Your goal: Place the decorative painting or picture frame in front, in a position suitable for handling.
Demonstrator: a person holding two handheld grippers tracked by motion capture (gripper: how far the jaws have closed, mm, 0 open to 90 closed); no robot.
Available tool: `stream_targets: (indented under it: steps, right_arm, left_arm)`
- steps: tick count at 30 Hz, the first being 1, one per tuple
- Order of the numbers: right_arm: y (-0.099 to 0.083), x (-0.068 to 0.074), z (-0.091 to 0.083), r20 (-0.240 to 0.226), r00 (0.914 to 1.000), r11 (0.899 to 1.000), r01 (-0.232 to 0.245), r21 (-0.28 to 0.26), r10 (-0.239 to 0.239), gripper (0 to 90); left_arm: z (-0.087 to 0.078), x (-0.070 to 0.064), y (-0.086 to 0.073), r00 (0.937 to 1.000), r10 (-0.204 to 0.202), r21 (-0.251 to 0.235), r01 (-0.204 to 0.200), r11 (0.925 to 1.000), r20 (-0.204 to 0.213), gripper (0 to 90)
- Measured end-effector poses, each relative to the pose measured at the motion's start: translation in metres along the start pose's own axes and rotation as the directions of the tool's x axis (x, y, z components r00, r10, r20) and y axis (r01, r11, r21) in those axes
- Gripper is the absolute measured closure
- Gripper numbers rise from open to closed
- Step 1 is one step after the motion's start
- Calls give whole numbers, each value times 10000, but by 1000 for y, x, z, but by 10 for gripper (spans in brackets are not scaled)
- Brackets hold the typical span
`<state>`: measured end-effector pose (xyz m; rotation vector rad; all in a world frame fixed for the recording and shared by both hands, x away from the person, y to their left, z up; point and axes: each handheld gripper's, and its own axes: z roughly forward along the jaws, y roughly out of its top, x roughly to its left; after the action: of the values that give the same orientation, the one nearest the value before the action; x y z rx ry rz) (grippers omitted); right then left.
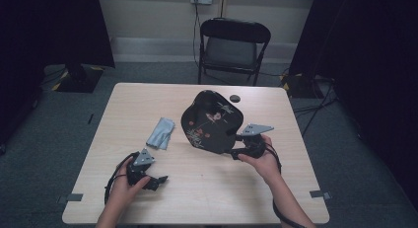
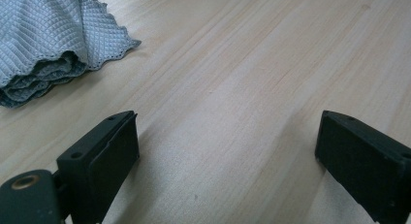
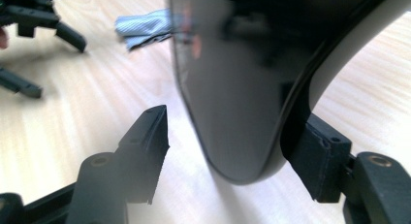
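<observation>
Right gripper view: the black lacquer tray point(image 3: 242, 88) stands tilted on edge between the right gripper's point(image 3: 232, 151) open jaws, touching only one. Close squarely on its rim before lifting. The left gripper point(image 2: 228, 151), jaws wide, should fetch the cloth point(image 2: 48, 40) ahead on the desk point(image 2: 252, 64).

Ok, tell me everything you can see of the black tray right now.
The black tray is glossy, lacquer-like, with rounded corners, a raised rim and small floral motifs in red and pale tones inside. It is tilted up, its inner face toward the camera in the high view. Its lower right edge sits between the right gripper's jaws, one jaw touching its rim, the other slightly apart. The grey cloth lies apart, to its left.
</observation>
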<state>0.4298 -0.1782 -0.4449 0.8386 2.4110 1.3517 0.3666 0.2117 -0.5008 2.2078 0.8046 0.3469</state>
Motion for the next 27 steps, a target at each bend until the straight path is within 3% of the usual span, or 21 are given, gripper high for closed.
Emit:
stream_targets:
  steps: [7,9,10,12,16,21,27]
  right_arm:
    - [-6,7,-7,50,10000,9999,8,110,-8,373]
    - [-1,0,-12,221,9985,9986,-489,-179,493,372]
    - [-1,0,-12,221,9985,9986,-489,-179,493,372]
    - [10,-8,-19,408,9962,9960,-751,-492,772,374]
    - [23,-13,-26,426,9961,9943,-734,-769,768,407]
    - [52,-14,-38,400,9985,9971,-336,-690,364,435]
    - [79,-14,-43,451,9988,9969,-164,-766,199,456]
  left_arm:
    - [0,0,0,10000,-1,-3,1,10000,0,80]
    - [0,0,0,10000,-8,-22,8,10000,-2,80]
    - [0,0,0,10000,-8,-22,8,10000,-2,80]
    - [0,0,0,10000,-5,-18,5,10000,0,80]
    - [0,0,0,10000,-5,-15,5,10000,5,80]
    - [0,0,0,10000,-5,-3,5,10000,5,80]
    - [0,0,0,10000,3,3,-3,10000,2,80]
